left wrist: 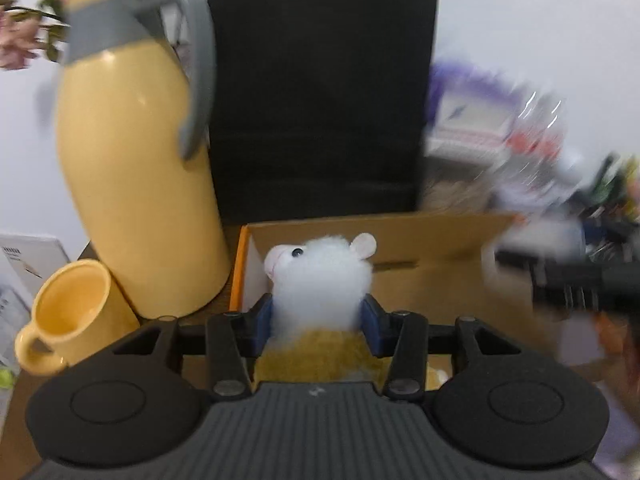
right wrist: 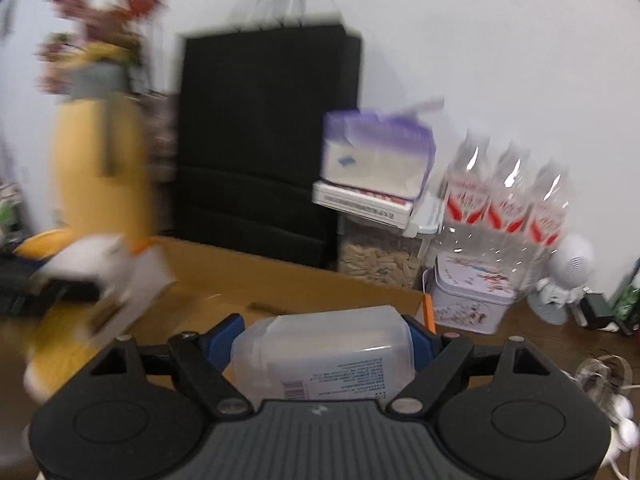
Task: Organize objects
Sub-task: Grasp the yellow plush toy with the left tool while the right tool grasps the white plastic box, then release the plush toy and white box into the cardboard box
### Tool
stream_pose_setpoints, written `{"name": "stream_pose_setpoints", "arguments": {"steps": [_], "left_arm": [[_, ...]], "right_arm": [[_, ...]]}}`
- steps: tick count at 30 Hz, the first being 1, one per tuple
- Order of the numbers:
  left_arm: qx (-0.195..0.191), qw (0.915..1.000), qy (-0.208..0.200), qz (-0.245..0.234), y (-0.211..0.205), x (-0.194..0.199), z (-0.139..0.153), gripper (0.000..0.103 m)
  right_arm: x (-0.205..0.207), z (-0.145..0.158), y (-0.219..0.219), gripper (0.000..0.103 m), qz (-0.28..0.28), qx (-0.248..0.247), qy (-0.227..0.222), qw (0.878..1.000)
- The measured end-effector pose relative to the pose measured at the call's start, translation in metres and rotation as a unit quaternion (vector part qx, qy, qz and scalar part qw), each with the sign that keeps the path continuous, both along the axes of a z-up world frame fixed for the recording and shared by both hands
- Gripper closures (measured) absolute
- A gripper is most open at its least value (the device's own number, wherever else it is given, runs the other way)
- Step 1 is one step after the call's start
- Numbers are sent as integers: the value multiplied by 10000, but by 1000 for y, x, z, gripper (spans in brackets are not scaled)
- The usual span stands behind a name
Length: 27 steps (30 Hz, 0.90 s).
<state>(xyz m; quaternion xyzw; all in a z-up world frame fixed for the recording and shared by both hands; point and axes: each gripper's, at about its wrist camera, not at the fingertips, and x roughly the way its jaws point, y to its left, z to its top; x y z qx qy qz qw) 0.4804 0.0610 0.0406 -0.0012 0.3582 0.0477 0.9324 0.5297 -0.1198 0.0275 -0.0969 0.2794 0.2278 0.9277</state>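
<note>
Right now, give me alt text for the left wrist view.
The left gripper clamps a white plush toy in a yellow garment above an open cardboard box. A tall yellow thermos and matching yellow mug stand to the left, with a black paper bag behind.

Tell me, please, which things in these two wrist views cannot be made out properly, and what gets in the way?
- Left wrist view: the clutter right of the black bag is smeared by motion blur.
- Left wrist view: the plush toy is hidden below by the left gripper.
- Right wrist view: print on the plastic container in the right gripper is too small.
- Right wrist view: the white shape at left is blurred.
</note>
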Motion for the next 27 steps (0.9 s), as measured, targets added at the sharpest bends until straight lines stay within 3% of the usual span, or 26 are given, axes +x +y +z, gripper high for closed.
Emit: {"name": "stream_pose_setpoints", "arguments": {"steps": [4, 5, 6, 9, 14, 20, 23, 25, 27], "left_arm": [[163, 9995, 245, -139, 2, 7, -26, 44], [187, 9994, 219, -201, 3, 4, -27, 30], [242, 9994, 151, -192, 4, -1, -27, 24], [338, 9990, -142, -237, 2, -14, -14, 18], [258, 9982, -532, -95, 2, -40, 18, 13], [260, 9937, -1085, 77, -15, -132, 30, 2], [139, 9926, -1206, 35, -29, -191, 24, 0], [-149, 9921, -1240, -71, -35, -234, 18, 0], [-344, 9921, -1203, -121, -41, -272, 9, 0]], "right_arm": [[61, -40, 13, 19, -471, -162, 675, 9965], [65, -45, 11, 19, -511, -142, 792, 9954], [65, -49, 8, 19, -479, -61, 790, 9957], [57, -43, -3, 19, -566, 79, 576, 9967], [30, -3, -14, 15, -443, 273, 212, 9984], [-66, 26, -36, 14, -129, 382, -196, 9990], [-129, 22, -49, 10, 110, 492, -319, 9982], [-181, 12, -64, 2, 278, 632, -526, 9962], [-225, -1, -80, 1, 237, 806, -519, 9951]]}}
